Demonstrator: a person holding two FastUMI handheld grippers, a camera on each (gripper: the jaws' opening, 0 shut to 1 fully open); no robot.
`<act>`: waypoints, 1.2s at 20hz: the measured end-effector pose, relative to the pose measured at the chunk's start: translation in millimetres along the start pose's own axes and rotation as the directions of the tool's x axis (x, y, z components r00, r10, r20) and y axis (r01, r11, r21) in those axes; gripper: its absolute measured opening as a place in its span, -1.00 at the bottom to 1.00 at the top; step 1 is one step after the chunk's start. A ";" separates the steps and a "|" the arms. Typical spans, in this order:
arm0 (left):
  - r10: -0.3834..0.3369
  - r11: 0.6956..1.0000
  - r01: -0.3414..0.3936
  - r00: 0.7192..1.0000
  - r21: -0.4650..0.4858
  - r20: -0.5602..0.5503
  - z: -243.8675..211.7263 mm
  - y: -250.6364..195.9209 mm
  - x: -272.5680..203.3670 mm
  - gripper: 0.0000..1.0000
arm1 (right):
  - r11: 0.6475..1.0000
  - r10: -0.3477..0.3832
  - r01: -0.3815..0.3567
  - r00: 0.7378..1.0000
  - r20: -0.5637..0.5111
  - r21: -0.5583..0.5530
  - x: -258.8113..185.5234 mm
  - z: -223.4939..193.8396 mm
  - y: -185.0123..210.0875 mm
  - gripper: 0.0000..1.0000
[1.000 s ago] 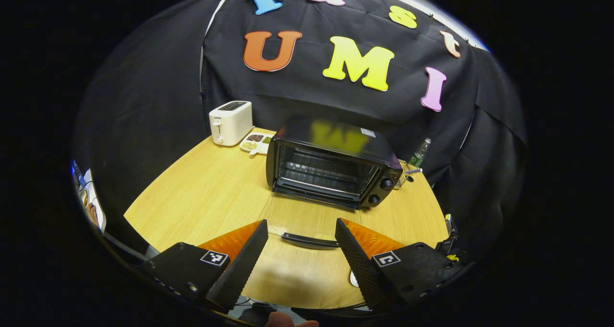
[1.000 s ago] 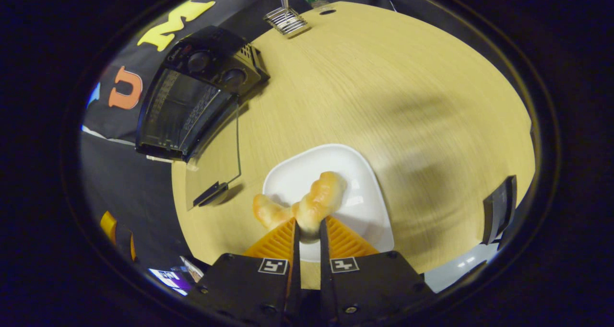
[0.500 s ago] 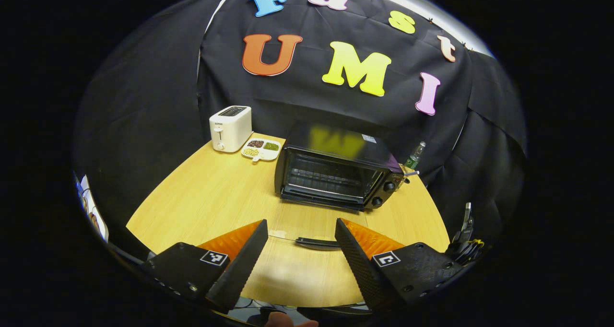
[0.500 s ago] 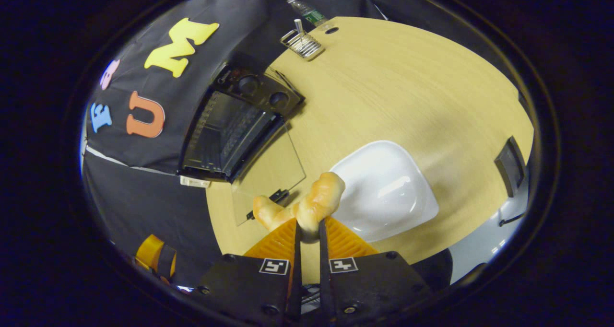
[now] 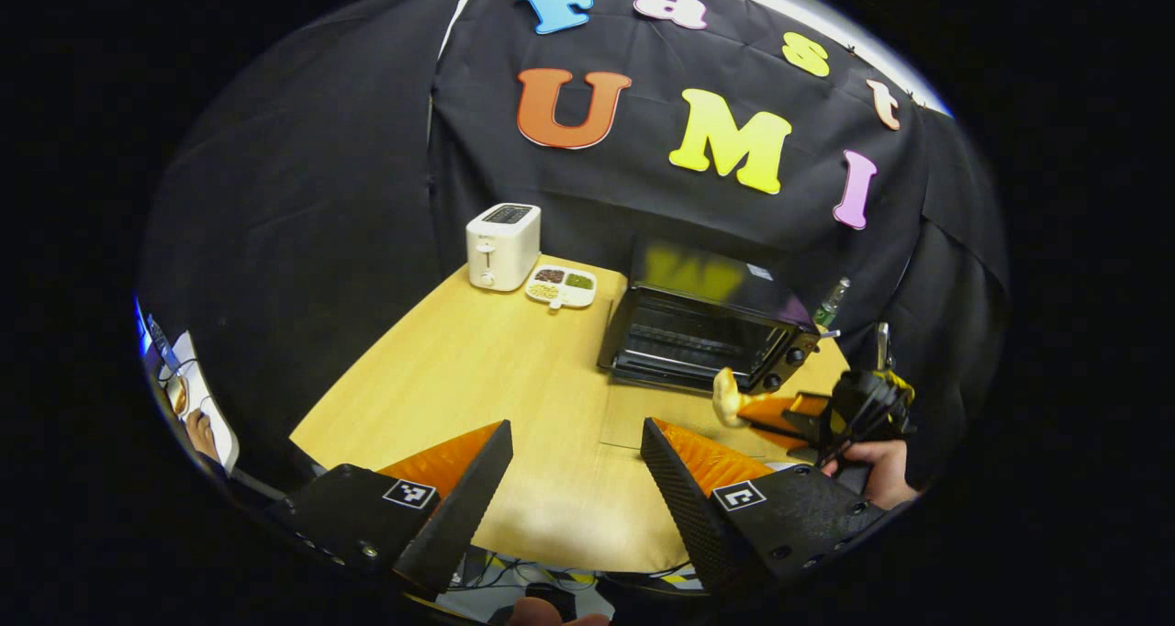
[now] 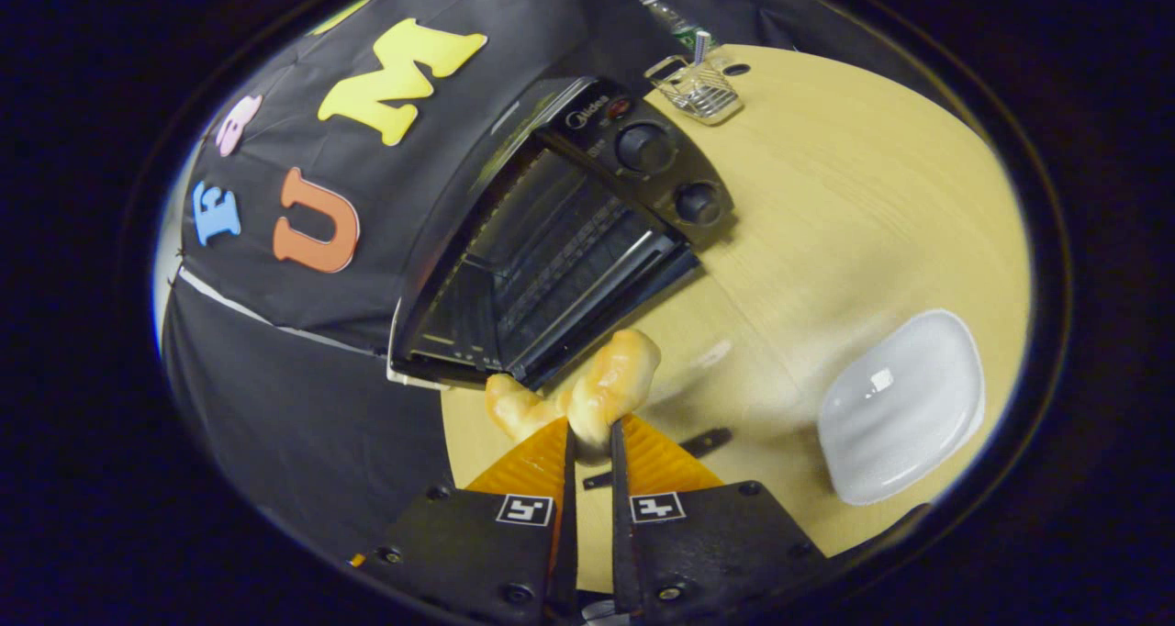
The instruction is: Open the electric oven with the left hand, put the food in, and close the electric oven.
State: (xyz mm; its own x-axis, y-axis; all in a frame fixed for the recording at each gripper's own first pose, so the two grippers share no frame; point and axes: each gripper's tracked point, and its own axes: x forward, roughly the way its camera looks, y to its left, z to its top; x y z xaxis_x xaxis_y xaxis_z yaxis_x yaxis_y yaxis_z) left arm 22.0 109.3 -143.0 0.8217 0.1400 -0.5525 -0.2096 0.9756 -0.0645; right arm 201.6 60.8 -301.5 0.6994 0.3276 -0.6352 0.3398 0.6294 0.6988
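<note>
The electric oven (image 6: 560, 240) stands with its door (image 6: 679, 396) folded down flat, a clear pane lying over the bench (image 6: 854, 204); its mouth sits at the centre of the right gripper view, with two knobs (image 6: 643, 147) on the panel toward the upper right. Just in front of that mouth, low in the middle of the frame, the food (image 6: 597, 392), a pale golden, twisted bread piece, is pinched between the two fingers of the right hand-held gripper (image 6: 587, 442), which is clenched on it. The bread hangs above the lowered door and is not yet inside the oven.

In the left gripper view the oven (image 5: 707, 328) appears right of centre, and the right hand-held gripper (image 5: 766, 412) with the bread (image 5: 727, 396) comes in from the right edge, held by a hand (image 5: 877, 470).

The left hand-held gripper (image 5: 576, 461) sits at the bottom of its own view, fingers spread wide apart, grasping nothing, above the near part of the bench (image 5: 477, 360).

A white plate (image 6: 904, 406) lies at the lower right of the right gripper view, well apart from the bread. A small wire rack (image 6: 702, 89) and a bottle (image 6: 670, 20) are at the upper right. In the left gripper view a white toaster (image 5: 502, 245) and a divided dish (image 5: 562, 286) stand at the far bench edge, just beside each other.
</note>
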 end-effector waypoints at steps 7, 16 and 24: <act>0.093 0.995 -0.094 0.995 -0.035 -0.046 -9.4 45.0 -10.7 0.87 | 0.999 0.032 -0.031 0.992 0.119 -0.013 73.9 51.3 38.8 -0.66; 0.134 0.991 -0.135 0.989 -0.014 -0.061 -13.0 64.0 -15.5 0.87 | 0.998 0.016 -0.003 0.974 0.226 -0.057 113.0 87.5 35.1 -0.64; 0.095 0.995 -0.096 0.994 -0.012 -0.055 -14.6 50.8 -18.2 0.87 | 0.972 -0.007 0.072 0.960 0.280 -0.224 101.0 89.0 33.6 0.08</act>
State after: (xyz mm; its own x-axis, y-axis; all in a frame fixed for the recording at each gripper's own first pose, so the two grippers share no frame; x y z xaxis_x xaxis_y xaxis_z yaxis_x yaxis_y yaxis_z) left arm -11.3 153.8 -148.3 0.7675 0.2225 -0.6012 -0.2940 0.9556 -0.0216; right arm 339.7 52.3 -312.8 0.8452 0.1129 -0.5224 0.2400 0.7932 0.5597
